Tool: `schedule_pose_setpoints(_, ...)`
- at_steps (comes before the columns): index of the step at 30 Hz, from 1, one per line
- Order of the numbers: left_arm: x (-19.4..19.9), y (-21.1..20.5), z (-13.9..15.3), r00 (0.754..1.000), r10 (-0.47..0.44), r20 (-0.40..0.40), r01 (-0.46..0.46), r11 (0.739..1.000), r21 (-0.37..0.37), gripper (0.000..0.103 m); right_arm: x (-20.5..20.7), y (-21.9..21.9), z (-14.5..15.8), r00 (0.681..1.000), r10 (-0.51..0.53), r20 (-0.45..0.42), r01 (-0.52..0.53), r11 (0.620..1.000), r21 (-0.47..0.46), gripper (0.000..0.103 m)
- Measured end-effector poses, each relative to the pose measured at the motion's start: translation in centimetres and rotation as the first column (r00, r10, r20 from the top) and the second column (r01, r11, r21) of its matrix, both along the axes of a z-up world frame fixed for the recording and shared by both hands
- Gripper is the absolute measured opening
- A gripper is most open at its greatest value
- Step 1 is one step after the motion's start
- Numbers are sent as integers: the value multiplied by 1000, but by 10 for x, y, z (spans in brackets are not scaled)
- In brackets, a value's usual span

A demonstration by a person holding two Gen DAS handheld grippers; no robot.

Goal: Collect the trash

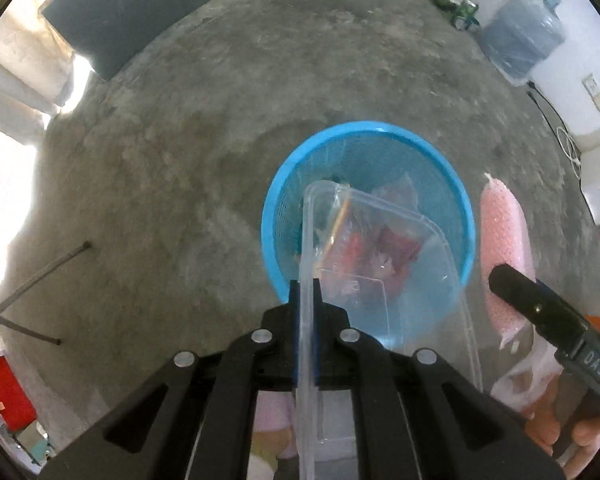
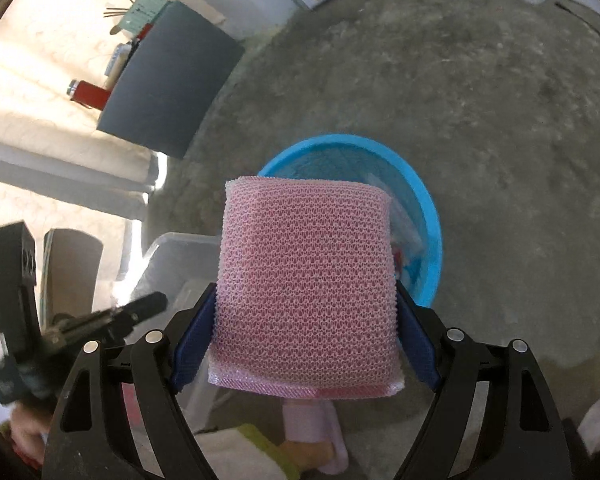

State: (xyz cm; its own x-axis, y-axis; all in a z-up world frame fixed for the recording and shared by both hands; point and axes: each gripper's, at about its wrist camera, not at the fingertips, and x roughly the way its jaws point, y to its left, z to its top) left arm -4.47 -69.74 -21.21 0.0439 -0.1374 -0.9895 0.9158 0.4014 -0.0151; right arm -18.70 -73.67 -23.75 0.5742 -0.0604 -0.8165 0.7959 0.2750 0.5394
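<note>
Both grippers hold trash above the round blue plastic mesh basket (image 1: pixel 452 184) on the concrete floor (image 1: pixel 180 180).

The left gripper (image 1: pixel 306 292) is closed on the rim of a clear rectangular plastic container (image 1: pixel 400 248), tilted over the basket. The right gripper (image 2: pixel 306 320) squeezes a pink netted foam sponge (image 2: pixel 306 280) by its sides. The right gripper's body shows the letters "DAS".

Blue basket (image 2: pixel 428 216) mostly behind pink sponge (image 2: pixel 306 280); its contents blurred through clear container (image 1: pixel 380 264).
</note>
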Motion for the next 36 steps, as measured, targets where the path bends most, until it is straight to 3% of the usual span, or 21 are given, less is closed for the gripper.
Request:
schedule_pose_setpoints(1, 2, -3, -4, 1000, 0, -15, 0, 1000, -6, 24, 5, -7, -7, 1000, 3, -9, -3, 1000, -2, 80)
schedule_pose_setpoints(2, 2, -4, -8, 1000, 4, -30, -4, 1000, -10, 48, 6, -8, -12, 1000, 7, -14, -7, 1000, 2, 80)
schedule_pose_setpoints(3, 7, 0, -9, 999, 13, -38, -14, 1000, -16, 55, 7, -10, -18, 1000, 8, -21, -8, 1000, 16, 80)
schedule_pose_setpoints(7, 16, 4, -4, 993, 52, -101, -61, 995, -81, 61, 14, -20, -39, 999, 17, -52, -15, 999, 32, 80)
schedule_pose_setpoints(13, 16, 1, 24, 992, 53, -112, -70, 987, -148, 64, 12, -15, -32, 998, 26, -56, -27, 999, -24, 83)
schedule_pose_setpoints(22, 12, 39, 99, 991, -12, -132, -23, 966, -259, 69, -8, -20, -7, 997, -58, -43, 54, 994, -99, 83)
schedule_pose_setpoints(30, 24, 137, 191, 990, -65, -124, 11, 919, -394, 78, -41, 11, 28, 995, -103, 7, 102, 985, -139, 83)
schedule_pose_setpoints(36, 32, 263, 254, 999, -38, -14, 24, 834, -552, 89, -61, 83, 80, 997, -76, 26, 80, 964, -253, 83)
